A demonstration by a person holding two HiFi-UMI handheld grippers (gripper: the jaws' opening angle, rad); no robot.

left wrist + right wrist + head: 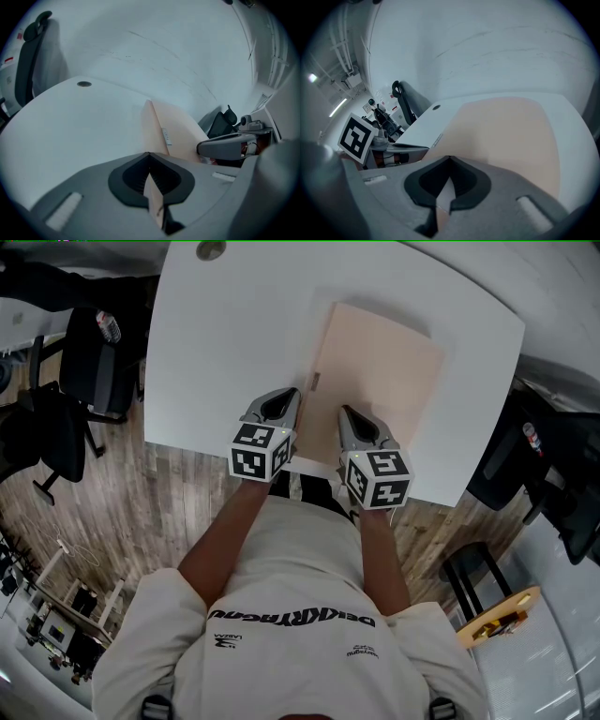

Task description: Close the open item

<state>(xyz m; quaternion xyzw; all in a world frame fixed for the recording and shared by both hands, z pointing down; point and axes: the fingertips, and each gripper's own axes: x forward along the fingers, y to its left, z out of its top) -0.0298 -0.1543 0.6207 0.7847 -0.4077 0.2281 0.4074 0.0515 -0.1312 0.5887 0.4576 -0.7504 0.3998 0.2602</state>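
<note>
A pale beige folder (380,367) lies on the white table (225,343), its near edge by the person. My left gripper (292,396) is shut on the folder's near left corner; in the left gripper view a thin beige leaf (153,196) is pinched between the jaws, and the folder cover (156,129) rises slanted ahead. My right gripper (346,412) is shut on the near edge a little to the right. In the right gripper view a pale sheet edge (442,196) sits between the jaws, with the folder's surface (506,136) spreading beyond. Whether the cover is lifted off the sheets beneath, I cannot tell.
A round grommet hole (210,249) is at the table's far left. Black office chairs (89,357) stand left of the table, and another chair (530,460) stands right. The table's near edge (309,467) is just behind both grippers. Wood floor lies below.
</note>
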